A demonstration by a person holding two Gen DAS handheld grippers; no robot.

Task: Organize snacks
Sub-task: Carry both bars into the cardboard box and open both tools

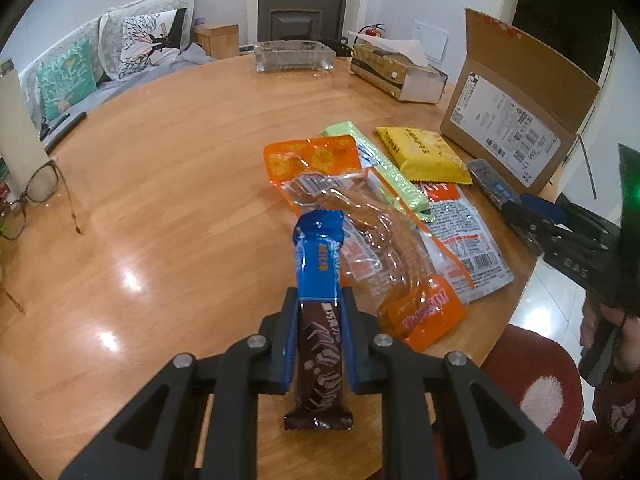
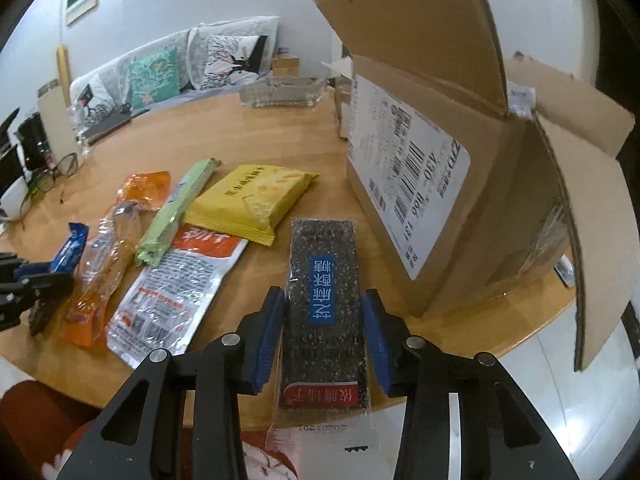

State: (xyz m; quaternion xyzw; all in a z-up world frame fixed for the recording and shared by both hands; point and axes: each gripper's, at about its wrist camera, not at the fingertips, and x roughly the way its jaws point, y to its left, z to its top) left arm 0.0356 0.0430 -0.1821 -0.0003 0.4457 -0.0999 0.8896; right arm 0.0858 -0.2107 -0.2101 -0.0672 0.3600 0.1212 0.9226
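Observation:
My left gripper (image 1: 319, 312) is shut on a blue and brown snack bar (image 1: 320, 308), held over the wooden table (image 1: 160, 200). My right gripper (image 2: 324, 312) is shut on a dark speckled bar (image 2: 324, 300) with a blue label, just left of the open cardboard box (image 2: 460, 160). On the table lie a yellow cracker pack (image 2: 252, 200), a green bar (image 2: 176, 212), an orange sausage pack (image 2: 104, 264) and a white and red pouch (image 2: 176, 292). The left view shows the same pile: yellow pack (image 1: 424, 152), green bar (image 1: 380, 164), sausage pack (image 1: 372, 240), pouch (image 1: 464, 236) and box (image 1: 516, 120).
Glasses (image 1: 36, 196) lie at the table's left edge. A glass ashtray (image 1: 294, 56) and a tissue box (image 1: 396, 68) stand at the far side. A sofa with cushions (image 1: 100, 56) is behind. A red seat (image 1: 536, 384) is below the table's near edge.

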